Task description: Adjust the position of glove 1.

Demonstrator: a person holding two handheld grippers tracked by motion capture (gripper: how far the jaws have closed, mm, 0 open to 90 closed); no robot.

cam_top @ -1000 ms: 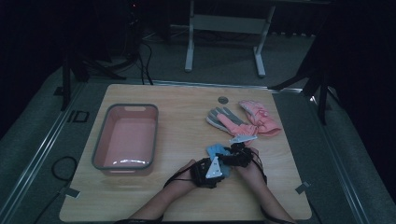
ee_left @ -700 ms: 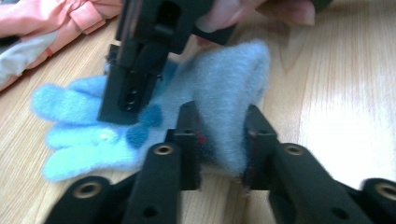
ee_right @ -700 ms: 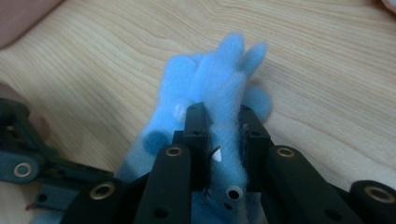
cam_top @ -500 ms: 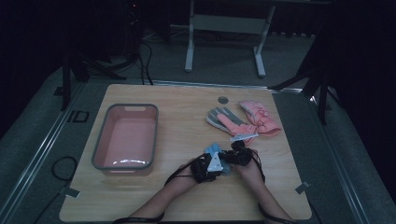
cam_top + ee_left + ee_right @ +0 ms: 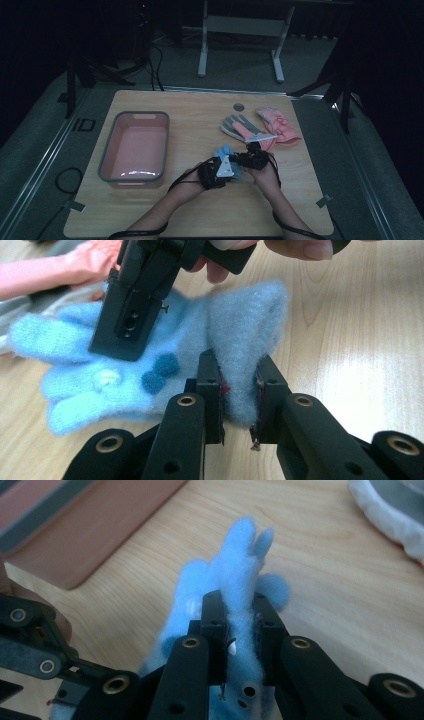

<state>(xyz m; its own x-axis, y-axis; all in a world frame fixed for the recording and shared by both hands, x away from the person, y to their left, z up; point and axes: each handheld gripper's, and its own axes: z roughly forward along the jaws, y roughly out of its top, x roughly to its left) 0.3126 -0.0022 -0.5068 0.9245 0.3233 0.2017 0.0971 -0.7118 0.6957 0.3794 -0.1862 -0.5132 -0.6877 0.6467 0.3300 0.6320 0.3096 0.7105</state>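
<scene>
A fuzzy light-blue glove [image 5: 150, 370] with a small dark-blue bow lies on the wooden table, near the front centre in the high view [image 5: 223, 152]. My left gripper [image 5: 239, 390] is shut on the glove's raised cuff edge. My right gripper [image 5: 239, 625] is shut on another fold of the same glove [image 5: 240, 570], whose fingers point away from it. In the left gripper view the right gripper's black body [image 5: 135, 305] and a hand hang over the glove. Both grippers [image 5: 216, 172] [image 5: 248, 159] meet at the glove in the high view.
A pink bin with a grey rim [image 5: 134, 146] stands at the table's left. A grey glove [image 5: 240, 126] and a pink glove [image 5: 277, 127] lie at the back right, close behind the grippers. A round hole [image 5: 238, 106] sits in the tabletop behind them.
Both hands and the blue glove have shifted slightly between frames, staying at the front centre. The other gloves and the bin have not moved.
</scene>
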